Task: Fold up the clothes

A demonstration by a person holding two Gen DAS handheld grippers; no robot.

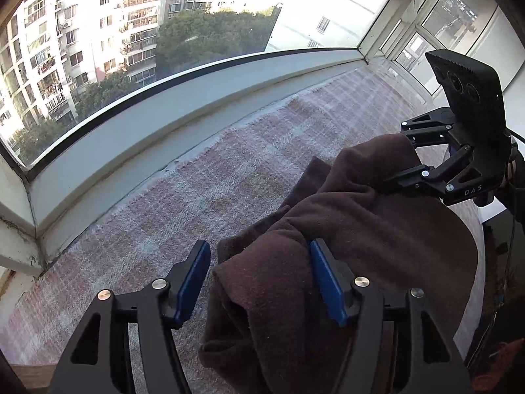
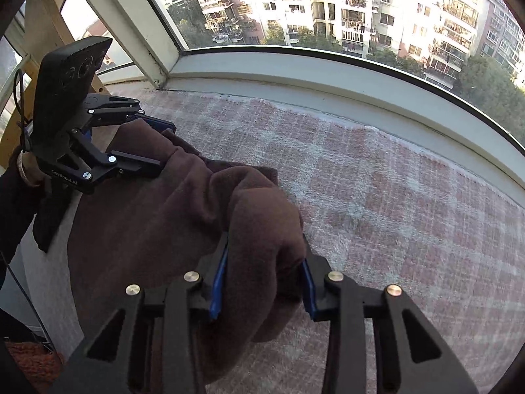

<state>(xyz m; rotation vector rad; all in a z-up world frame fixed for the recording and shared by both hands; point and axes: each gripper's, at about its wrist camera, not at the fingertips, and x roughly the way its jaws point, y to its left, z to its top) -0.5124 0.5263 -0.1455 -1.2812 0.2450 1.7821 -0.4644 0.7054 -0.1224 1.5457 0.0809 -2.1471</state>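
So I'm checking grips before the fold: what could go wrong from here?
1. The left tongs stand open around the brown garment; only one pad seems to touch, so that end could slip.
2. The right tongs pinch a thick bunch, so layers may fold unevenly onto the checked blanket.

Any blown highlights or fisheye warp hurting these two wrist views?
Left wrist view: sky and white facade beyond the window blown out, sill bowed by the fisheye, brown garment dim but sharp. Right wrist view: sunlit buildings near clipping, plaid blanket evenly lit.
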